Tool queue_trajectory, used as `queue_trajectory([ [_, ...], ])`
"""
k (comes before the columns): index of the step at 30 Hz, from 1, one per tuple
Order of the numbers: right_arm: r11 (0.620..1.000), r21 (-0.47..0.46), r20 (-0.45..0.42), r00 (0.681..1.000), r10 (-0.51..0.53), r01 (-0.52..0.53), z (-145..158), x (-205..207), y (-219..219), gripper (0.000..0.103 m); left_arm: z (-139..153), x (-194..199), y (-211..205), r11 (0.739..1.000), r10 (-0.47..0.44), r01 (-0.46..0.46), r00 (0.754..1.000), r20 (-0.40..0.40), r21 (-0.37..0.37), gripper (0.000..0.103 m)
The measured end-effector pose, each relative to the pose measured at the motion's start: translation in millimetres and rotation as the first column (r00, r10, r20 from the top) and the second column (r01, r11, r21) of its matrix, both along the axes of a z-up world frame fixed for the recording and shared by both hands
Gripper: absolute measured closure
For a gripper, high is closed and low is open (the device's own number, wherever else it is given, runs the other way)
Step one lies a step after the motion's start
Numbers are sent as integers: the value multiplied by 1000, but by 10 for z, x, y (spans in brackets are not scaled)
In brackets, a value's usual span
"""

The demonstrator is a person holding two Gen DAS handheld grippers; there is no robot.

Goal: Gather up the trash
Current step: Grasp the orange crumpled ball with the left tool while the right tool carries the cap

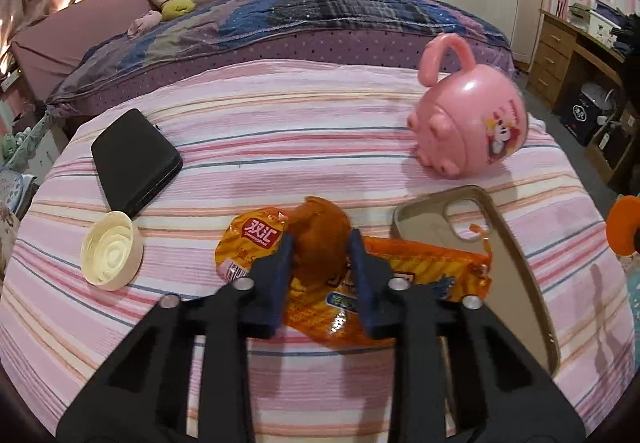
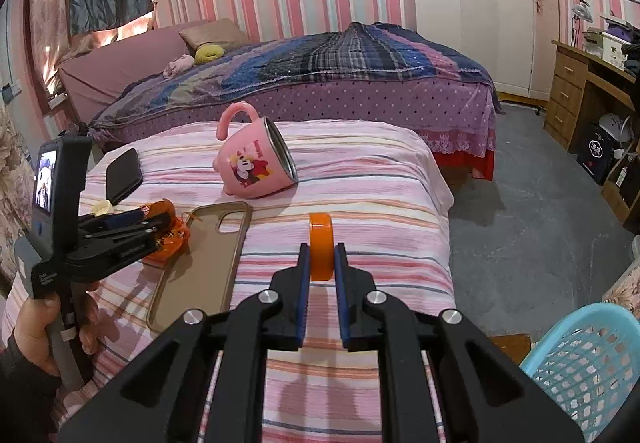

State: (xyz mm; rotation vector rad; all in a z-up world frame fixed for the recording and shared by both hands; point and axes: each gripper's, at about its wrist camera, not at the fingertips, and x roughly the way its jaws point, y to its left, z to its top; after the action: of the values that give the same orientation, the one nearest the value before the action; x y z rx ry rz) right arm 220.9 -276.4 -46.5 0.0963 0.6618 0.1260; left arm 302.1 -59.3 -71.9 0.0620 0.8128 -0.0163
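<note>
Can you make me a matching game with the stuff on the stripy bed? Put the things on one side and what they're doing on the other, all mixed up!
Things:
1. pink mug
2. orange ring
3. orange wrapper
4. black phone

What they're doing:
A. pinched between the right gripper's fingers
B. lying flat at the far left of the bedspread, by the cream lid
C. tipped over on its side
D. between the left gripper's fingers, next to the clear phone case

Pairs: 1-C, 2-A, 3-D, 4-B
</note>
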Motion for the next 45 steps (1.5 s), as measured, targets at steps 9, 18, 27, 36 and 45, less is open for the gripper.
queue_trajectory([
  [9, 999, 3, 37, 999, -32, 32, 147, -251, -276, 91, 198, -449, 85, 999, 16, -14, 999, 42, -32, 90],
  [18, 996, -17, 60, 994, -91, 92, 243, -669, -796, 91, 357, -1139, 46, 1000, 0, 1, 994, 105, -11, 94],
  [27, 985, -28, 63, 984, -166, 168, 268, -1033, -1369, 91, 232, -1578, 124, 999, 6, -10, 997, 80, 49, 69],
  [36, 978, -73, 44, 980, -194, 196, 188, -1187, -1668, 91, 22, -1695, 207, 994, 44, -49, 998, 46, 98, 26],
  [45, 972, -90, 21, 977, -214, 215, 71, -1366, -1843, 91, -86, -1823, -29, 993, -50, 45, 998, 41, 111, 73],
])
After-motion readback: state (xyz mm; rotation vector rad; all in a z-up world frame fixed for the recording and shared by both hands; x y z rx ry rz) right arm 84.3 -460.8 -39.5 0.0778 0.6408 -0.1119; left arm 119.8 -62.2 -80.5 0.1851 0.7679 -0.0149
